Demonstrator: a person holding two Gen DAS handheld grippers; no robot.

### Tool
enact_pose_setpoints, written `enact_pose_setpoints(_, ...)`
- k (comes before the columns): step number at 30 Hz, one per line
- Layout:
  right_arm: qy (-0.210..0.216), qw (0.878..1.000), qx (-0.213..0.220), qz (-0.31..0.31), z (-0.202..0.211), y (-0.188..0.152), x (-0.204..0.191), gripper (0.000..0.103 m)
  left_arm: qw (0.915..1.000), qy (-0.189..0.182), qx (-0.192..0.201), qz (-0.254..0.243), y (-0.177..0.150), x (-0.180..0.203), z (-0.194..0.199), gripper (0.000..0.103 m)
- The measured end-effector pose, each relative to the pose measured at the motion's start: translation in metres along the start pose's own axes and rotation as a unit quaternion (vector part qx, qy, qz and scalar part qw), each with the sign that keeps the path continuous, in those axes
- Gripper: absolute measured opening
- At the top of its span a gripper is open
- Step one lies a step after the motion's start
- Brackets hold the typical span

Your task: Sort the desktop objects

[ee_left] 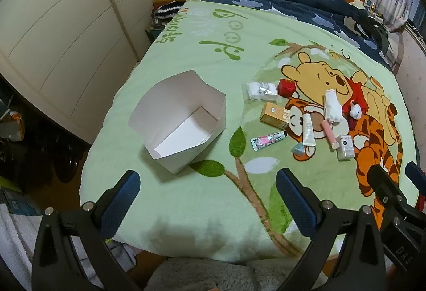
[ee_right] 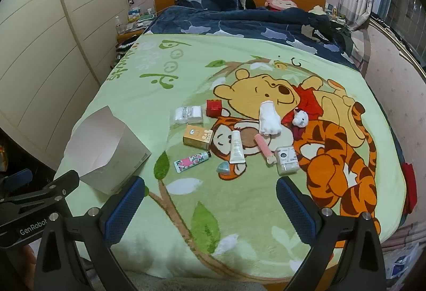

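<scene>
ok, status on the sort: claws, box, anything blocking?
Left claw open, empty; right claw open, empty. White box empty, upright on blanket. Items, including floral tube and orange carton, unsorted beside it. Nothing blocking.

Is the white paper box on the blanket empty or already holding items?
Empty. The left wrist view looks down into the white paper box and shows only its bare white floor; the items still lie scattered on the blanket beside it.
</scene>
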State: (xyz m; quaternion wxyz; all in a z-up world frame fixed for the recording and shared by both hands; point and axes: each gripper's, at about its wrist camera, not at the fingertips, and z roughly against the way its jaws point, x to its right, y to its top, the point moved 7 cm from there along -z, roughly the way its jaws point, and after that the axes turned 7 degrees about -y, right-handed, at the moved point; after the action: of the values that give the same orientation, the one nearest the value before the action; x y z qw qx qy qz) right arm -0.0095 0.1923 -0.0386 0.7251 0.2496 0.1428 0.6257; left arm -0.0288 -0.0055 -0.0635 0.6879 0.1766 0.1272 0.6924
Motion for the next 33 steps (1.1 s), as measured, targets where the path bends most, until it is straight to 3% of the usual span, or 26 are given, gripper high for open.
enact_pose_setpoints(10, -0.005, 1.0, -0.007, -0.009, -0.005, -0.003, 0.011, 0.101, 0.9998, -0.01, -0.011, -0.015, -0.002, 0.014, -0.009, 0.103)
enact_pose_setpoints(18, -0.009, 0.997, -0.038, -0.061, -0.027, -0.019, 0.046, 0.101, 0.9958, -0.036, -0.034, -0.076, -0.012, 0.058, -0.035, 0.103)
enact_pose_setpoints(22, -0.018, 0.996, -0.046, -0.069, -0.049, -0.027, 0.064, 0.101, 0.9901, -0.059, -0.064, -0.111, -0.02, 0.088, -0.067, 0.102)
enact_pose_setpoints(27, -0.032, 0.997, -0.032, -0.055, -0.09, -0.028, 0.08, 0.101, 0.9868, -0.099, -0.081, -0.1, -0.024, 0.117, -0.124, 0.102)
enact_pose_setpoints(30, -0.032, 0.997, -0.03, -0.058, -0.13, -0.029, 0.088, 0.101, 0.9863, -0.106, -0.084, -0.095, -0.023, 0.129, -0.167, 0.103)
enact_pose_setpoints(33, -0.019, 0.997, -0.029, -0.067, -0.168, -0.031, 0.089, 0.101, 0.9815, -0.099, -0.116, -0.116, -0.029, 0.14, -0.22, 0.103)
